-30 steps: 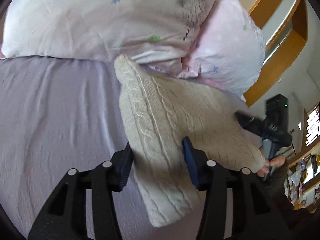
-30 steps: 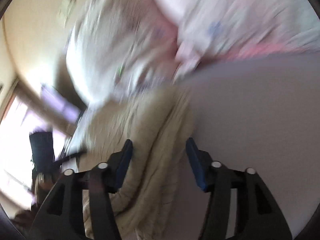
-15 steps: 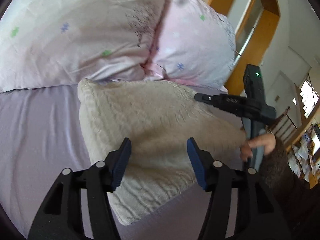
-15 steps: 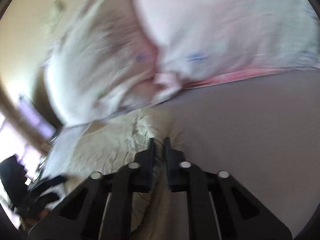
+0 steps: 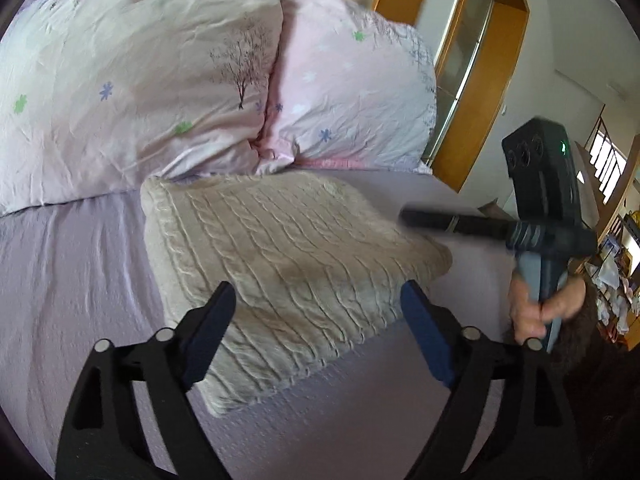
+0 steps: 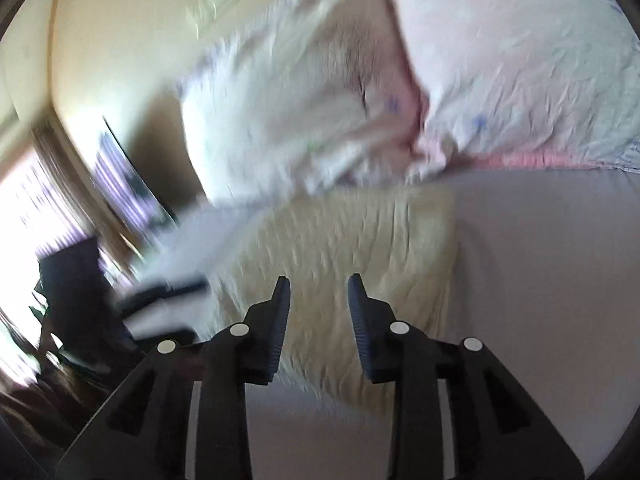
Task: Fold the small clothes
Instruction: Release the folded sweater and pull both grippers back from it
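A cream cable-knit garment [image 5: 288,264] lies folded into a flat rectangle on the lilac bed sheet [image 5: 72,280], just below the pillows. My left gripper [image 5: 320,304] is open wide and empty, above the garment's near edge. In the left wrist view the right gripper [image 5: 424,218] hovers at the garment's right edge, held by a hand [image 5: 536,308]. In the blurred right wrist view the garment [image 6: 360,248] lies ahead, and my right gripper [image 6: 318,284] is open and empty above it.
Two pink flowered pillows [image 5: 160,80] lie along the head of the bed, touching the garment's far edge. A wooden door frame [image 5: 480,92] and shelves stand to the right. The sheet [image 6: 540,280] spreads to the right of the garment.
The garment was let go and now lies flat. My left gripper opened wider and drew back. My right gripper, shut half a second ago, has opened and pulled off the garment.
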Action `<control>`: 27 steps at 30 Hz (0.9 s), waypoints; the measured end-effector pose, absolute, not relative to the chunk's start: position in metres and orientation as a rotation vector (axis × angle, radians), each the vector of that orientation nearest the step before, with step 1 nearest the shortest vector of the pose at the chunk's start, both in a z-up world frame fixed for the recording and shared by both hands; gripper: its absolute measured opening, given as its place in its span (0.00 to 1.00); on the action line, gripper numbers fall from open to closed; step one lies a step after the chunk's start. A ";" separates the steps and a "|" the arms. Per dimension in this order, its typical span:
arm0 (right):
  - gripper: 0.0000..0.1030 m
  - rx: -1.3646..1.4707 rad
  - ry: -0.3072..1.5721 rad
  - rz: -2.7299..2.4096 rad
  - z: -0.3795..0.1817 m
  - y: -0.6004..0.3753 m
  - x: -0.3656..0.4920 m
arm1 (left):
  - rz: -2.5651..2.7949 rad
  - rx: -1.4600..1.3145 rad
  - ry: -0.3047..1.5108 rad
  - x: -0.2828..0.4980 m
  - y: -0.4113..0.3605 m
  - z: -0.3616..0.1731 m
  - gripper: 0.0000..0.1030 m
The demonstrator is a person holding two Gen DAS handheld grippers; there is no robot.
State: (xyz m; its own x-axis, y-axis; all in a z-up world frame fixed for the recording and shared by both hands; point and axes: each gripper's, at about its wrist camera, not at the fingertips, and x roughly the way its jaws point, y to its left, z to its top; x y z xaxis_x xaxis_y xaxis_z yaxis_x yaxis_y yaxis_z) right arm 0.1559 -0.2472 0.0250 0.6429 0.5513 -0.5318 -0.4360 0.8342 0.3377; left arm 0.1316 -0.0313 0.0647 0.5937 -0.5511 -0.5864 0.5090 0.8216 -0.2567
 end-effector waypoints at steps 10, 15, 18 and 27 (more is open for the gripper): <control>0.91 0.220 0.611 0.433 0.018 -0.265 0.109 | -0.396 -0.141 0.797 0.095 -0.007 0.050 0.97; 0.99 0.126 0.598 0.243 0.017 -0.259 0.092 | -0.173 -0.112 0.866 0.087 -0.007 0.039 0.98; 0.99 0.068 0.661 0.160 0.001 -0.250 0.100 | -0.127 -0.107 0.933 0.097 -0.010 0.026 0.98; 0.99 0.024 0.791 0.135 -0.033 -0.233 0.105 | -0.100 -0.076 1.006 0.099 -0.020 0.009 0.98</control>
